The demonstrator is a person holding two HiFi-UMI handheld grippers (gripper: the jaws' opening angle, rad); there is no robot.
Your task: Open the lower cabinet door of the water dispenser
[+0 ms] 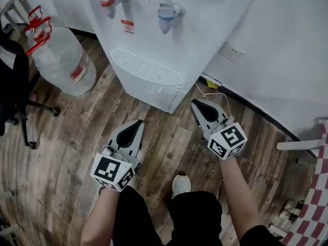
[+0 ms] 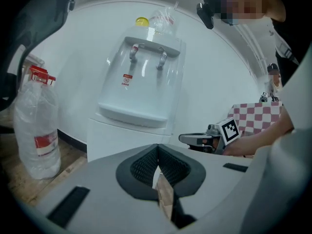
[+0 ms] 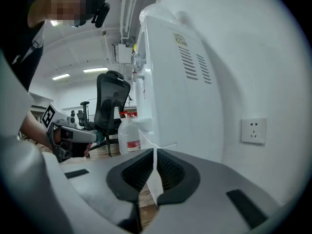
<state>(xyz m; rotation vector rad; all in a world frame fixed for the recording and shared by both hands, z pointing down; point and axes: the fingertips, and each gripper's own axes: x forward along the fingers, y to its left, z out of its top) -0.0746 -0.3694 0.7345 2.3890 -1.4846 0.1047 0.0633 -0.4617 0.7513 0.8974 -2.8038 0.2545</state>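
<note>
A: Head view, looking steeply down. The water dispenser (image 1: 174, 32) stands vs. the white wall, red tap (image 1: 108, 1) and blue tap (image 1: 166, 12) up top, drip tray (image 1: 147, 67) below them.

B: And the lower cabinet door (image 1: 154, 94)?

A: It's the white panel under the tray, facing the person. In the left gripper view it looks flush w/ the body, i.e. not opened. No claw on it.

B: Claws?

A: The left gripper (image 1: 138, 123) hangs over the wood floor (image 1: 66, 152), tip aimed at the dispenser's front, near it but apart. Jaws pressed together, nothing between the pads.

B: Right side?

A: Same. The right gripper (image 1: 197, 104) sits just off the dispenser's right-hand corner, beside the white power cord (image 1: 218, 94). Its own view shows the jaws meeting tip to tip, empty, w/ the cabinet's side wall ahead and a wall socket (image 3: 253, 130) to the right.

B: Anything else around?

A: A big clear water bottle (image 1: 64, 60) w/ a red handle stands left of the dispenser, a black office chair (image 1: 15, 81) further left. A red-and-white checked cloth (image 1: 320, 188) shows at the right edge. One pale shoe (image 1: 180, 185) sits between the two forearms, approx. centre frame.

B: Each claw sees the other?

A: Yes. Both level-ish, marker cubes toward the person.
</note>
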